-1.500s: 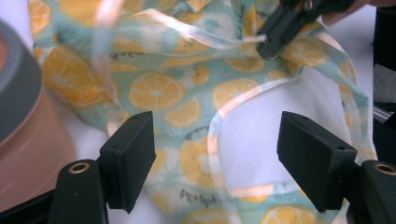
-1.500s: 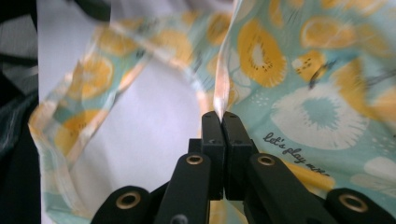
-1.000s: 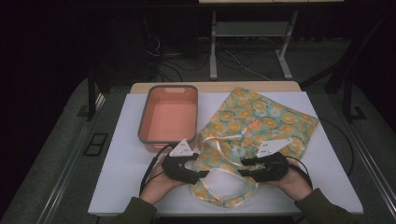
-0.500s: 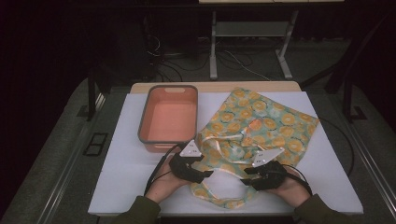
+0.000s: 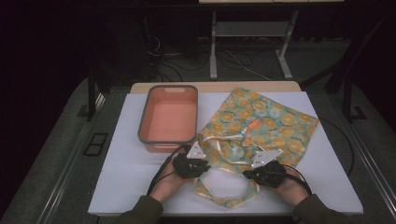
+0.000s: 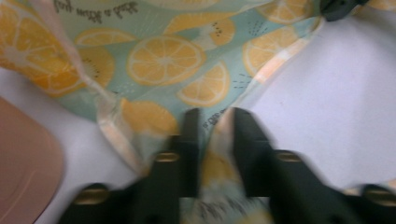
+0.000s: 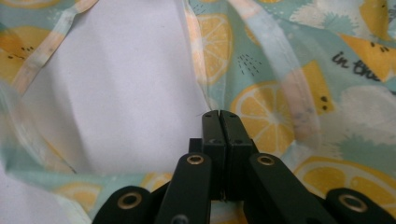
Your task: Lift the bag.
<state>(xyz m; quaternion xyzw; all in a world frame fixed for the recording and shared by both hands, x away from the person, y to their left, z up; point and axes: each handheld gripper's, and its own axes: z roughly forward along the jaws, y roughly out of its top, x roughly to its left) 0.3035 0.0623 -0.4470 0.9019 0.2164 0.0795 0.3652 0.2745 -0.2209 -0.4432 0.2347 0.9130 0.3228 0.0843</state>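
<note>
A cloth bag (image 5: 261, 121) printed with orange slices lies flat on the white table (image 5: 135, 177), and its strap loop (image 5: 224, 198) trails toward me. My left gripper (image 5: 204, 164) is at the bag's near left corner. Its jaws have just been closing, and in the left gripper view (image 6: 215, 119) a fold of the bag (image 6: 163, 60) is pinched between them. My right gripper (image 5: 247, 173) is at the near right part. Its jaws have also just been closing. They now meet (image 7: 219, 113) where the hem of the bag (image 7: 280, 107) ends, nipping its edge.
An empty orange bin (image 5: 167, 141) with a grey rim stands left of the bag, close to my left gripper; its corner (image 6: 23, 163) also appears beside that gripper. Bare table lies to the left and along the front edge. A metal stand (image 5: 247, 46) and cables sit beyond the table.
Both grippers have come down a little onto the near part of the bag and drawn slightly toward each other. Their jaws have closed on the cloth.
</note>
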